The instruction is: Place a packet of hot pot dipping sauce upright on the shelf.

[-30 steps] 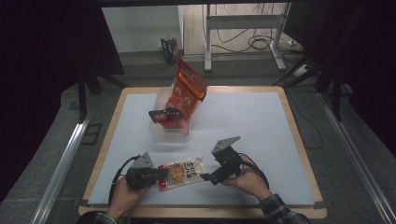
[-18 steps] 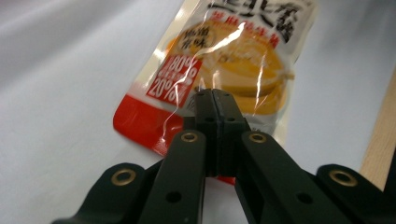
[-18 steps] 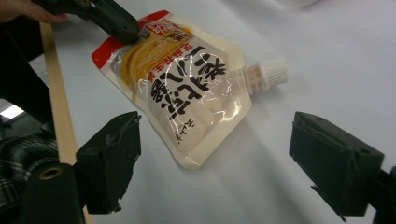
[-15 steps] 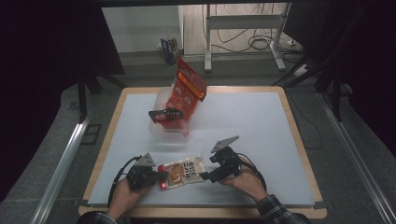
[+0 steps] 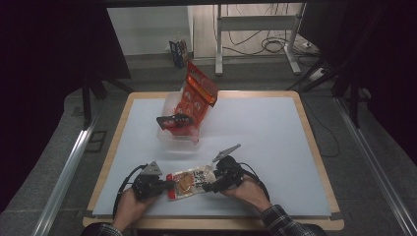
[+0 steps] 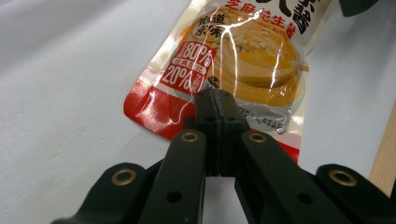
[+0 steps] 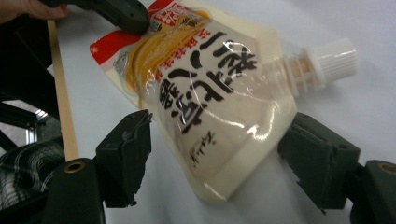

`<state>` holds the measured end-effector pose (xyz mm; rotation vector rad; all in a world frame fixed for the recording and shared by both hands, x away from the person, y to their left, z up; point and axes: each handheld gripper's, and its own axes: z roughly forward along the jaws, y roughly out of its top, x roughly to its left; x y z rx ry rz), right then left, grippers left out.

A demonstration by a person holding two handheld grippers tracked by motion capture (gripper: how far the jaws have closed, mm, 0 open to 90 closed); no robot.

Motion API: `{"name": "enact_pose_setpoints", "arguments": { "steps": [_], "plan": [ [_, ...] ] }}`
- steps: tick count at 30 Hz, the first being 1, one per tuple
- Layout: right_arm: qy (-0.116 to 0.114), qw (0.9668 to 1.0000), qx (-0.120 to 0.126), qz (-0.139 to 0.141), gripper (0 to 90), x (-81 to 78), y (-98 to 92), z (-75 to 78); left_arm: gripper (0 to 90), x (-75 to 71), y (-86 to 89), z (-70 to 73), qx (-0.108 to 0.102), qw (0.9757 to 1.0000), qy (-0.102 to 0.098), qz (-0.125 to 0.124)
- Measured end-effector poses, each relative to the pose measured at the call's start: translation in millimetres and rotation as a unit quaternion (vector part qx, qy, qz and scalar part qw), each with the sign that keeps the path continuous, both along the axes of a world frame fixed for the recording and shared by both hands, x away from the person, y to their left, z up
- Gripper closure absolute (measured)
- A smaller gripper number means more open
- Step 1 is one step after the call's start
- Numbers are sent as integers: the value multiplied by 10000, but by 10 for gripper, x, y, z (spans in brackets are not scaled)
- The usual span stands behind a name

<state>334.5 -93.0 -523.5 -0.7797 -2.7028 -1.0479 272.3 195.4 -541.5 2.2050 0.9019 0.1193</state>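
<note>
A spouted sauce pouch (image 5: pixel 189 182) lies flat near the table's front edge, with a white cap (image 7: pixel 332 59) and a red bottom edge (image 6: pixel 149 109). My left gripper (image 5: pixel 164 185) is shut. Its tips (image 6: pixel 212 95) rest on the red end of the pouch (image 6: pixel 252 51), and I cannot tell whether any film is pinched. My right gripper (image 5: pixel 209 186) is open. Its two jaws stand on either side of the pouch's (image 7: pixel 205 107) body, with the cap end off to the right. The left gripper's black tip (image 7: pixel 123 14) touches the pouch's far red corner.
A clear plastic container (image 5: pixel 178 130) stands at the back left of the white mat (image 5: pixel 265 132). A red snack bag (image 5: pixel 197 93) sticks up out of it, and a black object (image 5: pixel 173 119) sits at its rim. The wooden table edge (image 5: pixel 211 223) runs just in front of the hands.
The right gripper has edged left, closer around the pouch. The pouch and the left gripper have barely shifted.
</note>
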Motion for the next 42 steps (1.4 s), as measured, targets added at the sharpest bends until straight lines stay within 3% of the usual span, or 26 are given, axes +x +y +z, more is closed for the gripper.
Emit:
{"name": "enact_pose_setpoints", "arguments": {
  "steps": [6, 10, 13, 20, 24, 31, 42],
  "plan": [
    [190, 9989, 419, 88, 362, 9, 82, 33, 900, 1, 6, -3, -37, 10000, 40, 25],
    [181, 9991, 368, 66, 409, 24, 168, 29, 900, -2, 4, -1, -28, 10000, 43, 31],
    [289, 9986, 444, -39, 499, 64, 205, 14, 900, -6, 3, 1, -19, 10000, 43, 34],
    [450, 9930, 1075, -211, 773, 145, 237, 102, 900, -13, 11, 12, 23, 10000, 41, 33],
    [243, 9945, 1021, -33, 837, 108, 309, 204, 900, -35, 24, 25, 52, 10000, -42, 11],
    [-159, 9955, 927, 137, 856, 32, 342, 401, 648, -86, 70, 72, 36, 9994, -304, 167],
    [-396, 9945, 967, 114, 865, 69, 224, 563, 338, -153, 40, 120, 16, 9971, -733, 184]
  ]
}}
